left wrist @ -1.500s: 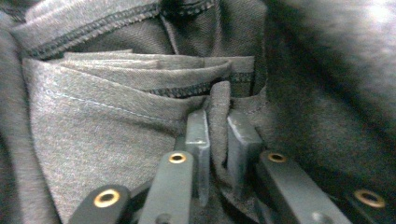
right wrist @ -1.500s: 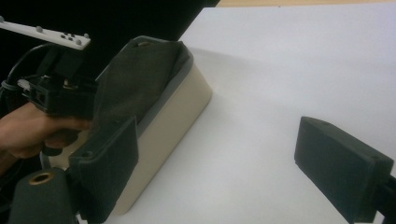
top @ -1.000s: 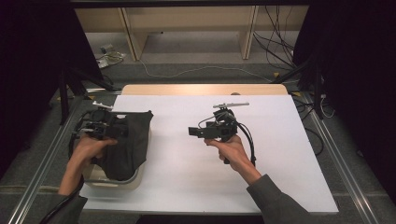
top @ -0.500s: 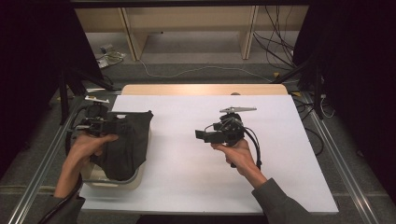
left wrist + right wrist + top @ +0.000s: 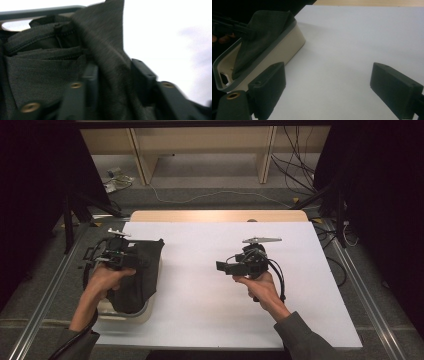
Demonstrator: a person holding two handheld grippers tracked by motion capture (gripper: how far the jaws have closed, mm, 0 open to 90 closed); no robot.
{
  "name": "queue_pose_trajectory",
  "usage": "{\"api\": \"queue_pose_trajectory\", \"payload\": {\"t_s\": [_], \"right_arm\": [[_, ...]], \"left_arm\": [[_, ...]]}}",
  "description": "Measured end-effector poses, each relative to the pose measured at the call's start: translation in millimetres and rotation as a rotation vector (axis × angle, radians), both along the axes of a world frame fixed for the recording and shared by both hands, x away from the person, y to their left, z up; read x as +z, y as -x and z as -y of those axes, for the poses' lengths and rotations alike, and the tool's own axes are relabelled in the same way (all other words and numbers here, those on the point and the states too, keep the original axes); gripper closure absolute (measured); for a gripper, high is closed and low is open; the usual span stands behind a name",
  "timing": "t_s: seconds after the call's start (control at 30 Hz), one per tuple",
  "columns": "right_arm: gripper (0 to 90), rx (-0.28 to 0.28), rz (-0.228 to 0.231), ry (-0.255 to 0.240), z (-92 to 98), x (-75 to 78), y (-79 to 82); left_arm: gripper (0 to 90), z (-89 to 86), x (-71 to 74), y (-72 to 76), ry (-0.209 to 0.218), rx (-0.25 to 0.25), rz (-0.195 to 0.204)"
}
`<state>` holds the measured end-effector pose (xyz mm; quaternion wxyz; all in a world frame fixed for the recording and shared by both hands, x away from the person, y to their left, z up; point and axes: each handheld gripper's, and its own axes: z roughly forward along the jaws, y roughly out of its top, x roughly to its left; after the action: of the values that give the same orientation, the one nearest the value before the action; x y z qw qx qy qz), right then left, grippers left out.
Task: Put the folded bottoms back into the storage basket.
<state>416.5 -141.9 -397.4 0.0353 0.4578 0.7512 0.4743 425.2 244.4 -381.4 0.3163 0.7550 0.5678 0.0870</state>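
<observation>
A dark grey cloth (image 5: 142, 280) lies heaped in a beige bin (image 5: 125, 312) at the table's left edge and hangs over its rim. My left gripper (image 5: 131, 256) is on top of the cloth. In the left gripper view its jaws (image 5: 113, 75) have just been closing, and a raised fold of the cloth (image 5: 110, 50) is pinched between them. My right gripper (image 5: 222, 266) hovers over the white tabletop near the middle, pointing left toward the bin. Its jaws (image 5: 329, 85) stand open with nothing between them. Ahead of them are the bin (image 5: 284, 50) and the cloth (image 5: 259, 32).
The white table surface (image 5: 200, 310) spreads between the bin and my right hand. A wooden strip (image 5: 220, 216) runs along its far edge. Cables (image 5: 300, 170) lie on the floor beyond, and metal rails run along both sides of the table.
My right gripper has drifted to the right, away from the bin. The left gripper has shifted slightly on the cloth, and its jaws have opened and then closed on a fold.
</observation>
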Motion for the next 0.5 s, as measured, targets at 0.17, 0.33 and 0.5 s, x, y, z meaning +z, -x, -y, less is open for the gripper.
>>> {"api": "queue_pose_trajectory", "payload": {"t_s": [0.17,0.33,0.5], "right_arm": [[14.1,-0.005,-0.003,0.002,1.2,-1.5,-0.7],[14.2,0.002,-0.006,0.013,-0.9,-4.2,-1.3],[14.2,0.002,-0.007,0.013,-1.7,-4.3,-1.2]], "left_arm": [[82.4,1.1,-11.4,-2.7,-0.029,-0.003,-0.022],[84.0,0.8,-22.4,-5.8,-0.046,0.0,-0.045],[84.5,9.7,-34.4,-8.4,-0.102,0.001,-0.058]]}}
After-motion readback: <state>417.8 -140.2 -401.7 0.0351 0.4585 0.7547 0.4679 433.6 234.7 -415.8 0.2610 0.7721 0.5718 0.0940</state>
